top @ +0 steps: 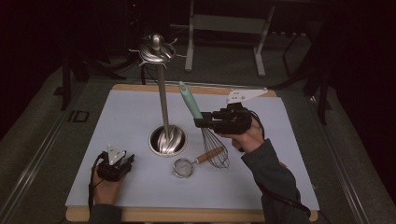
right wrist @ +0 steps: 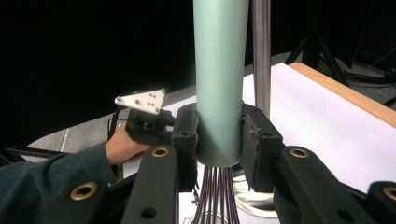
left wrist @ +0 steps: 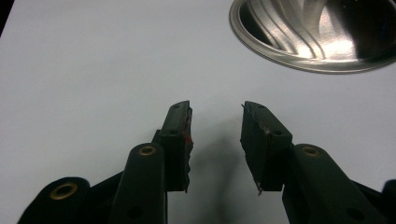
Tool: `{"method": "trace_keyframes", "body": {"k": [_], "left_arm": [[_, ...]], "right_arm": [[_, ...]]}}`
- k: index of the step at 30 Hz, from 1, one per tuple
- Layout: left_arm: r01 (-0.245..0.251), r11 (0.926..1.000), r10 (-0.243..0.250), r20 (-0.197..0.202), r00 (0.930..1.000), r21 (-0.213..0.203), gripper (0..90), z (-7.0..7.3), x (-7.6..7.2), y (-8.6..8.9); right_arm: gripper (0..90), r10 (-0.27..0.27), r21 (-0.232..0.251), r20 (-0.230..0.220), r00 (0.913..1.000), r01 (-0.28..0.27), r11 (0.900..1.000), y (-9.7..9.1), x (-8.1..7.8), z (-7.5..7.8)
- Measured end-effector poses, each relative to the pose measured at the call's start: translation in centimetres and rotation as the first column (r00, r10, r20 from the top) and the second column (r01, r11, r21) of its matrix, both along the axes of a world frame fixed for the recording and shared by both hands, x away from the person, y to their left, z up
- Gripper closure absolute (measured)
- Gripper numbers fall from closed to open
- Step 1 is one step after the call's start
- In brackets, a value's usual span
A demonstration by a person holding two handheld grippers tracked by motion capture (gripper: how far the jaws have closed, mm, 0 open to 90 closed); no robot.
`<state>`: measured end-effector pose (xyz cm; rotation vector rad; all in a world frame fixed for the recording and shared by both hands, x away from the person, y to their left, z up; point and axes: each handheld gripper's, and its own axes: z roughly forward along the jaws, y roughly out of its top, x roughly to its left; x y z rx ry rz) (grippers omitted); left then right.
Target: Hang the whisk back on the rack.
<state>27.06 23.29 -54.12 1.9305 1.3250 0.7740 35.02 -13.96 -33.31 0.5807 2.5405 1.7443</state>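
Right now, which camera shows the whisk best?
The high view: the whole whisk shows, green handle up, wires down, held in the right tongs. The right gripper view shows just its handle pinched close up. The left gripper view looks at the table.

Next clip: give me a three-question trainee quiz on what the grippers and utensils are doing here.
1. True or false: the right gripper is clamped on the whisk by its teal handle.
2. What lies on the table between the stand's round base and the whisk's wires?
A. a spoon
B. a small strainer
C. a fork
3. Fill in: the left gripper has its jaws ____ with nothing between them.

Key:
1. True
2. B
3. open
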Motion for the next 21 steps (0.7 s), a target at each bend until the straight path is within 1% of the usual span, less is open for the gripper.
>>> {"method": "trace_keyframes", "body": {"k": [8, 18, 21], "left_arm": [[0.001, 1.0000, -0.001, -0.001, 1.0000, -0.002, 62.9, 0.0, 0.0, 0.0], [0.001, 1.0000, -0.001, -0.001, 1.0000, -0.002, 62.9, 0.0, 0.0, 0.0], [0.001, 1.0000, -0.001, -0.001, 1.0000, -0.002, 62.9, 0.0, 0.0, 0.0]], "right_arm": [[69.5, 0.011, 0.018, 0.016, 0.9998, -0.011, 0.9998, 0.7, -0.1, 0.9], [69.5, 0.029, 0.078, 0.056, 0.9980, -0.034, 0.9964, 1.3, -0.4, 2.5], [69.5, 0.037, 0.087, 0.066, 0.9971, -0.043, 0.9953, 1.6, -0.5, 2.8]]}}
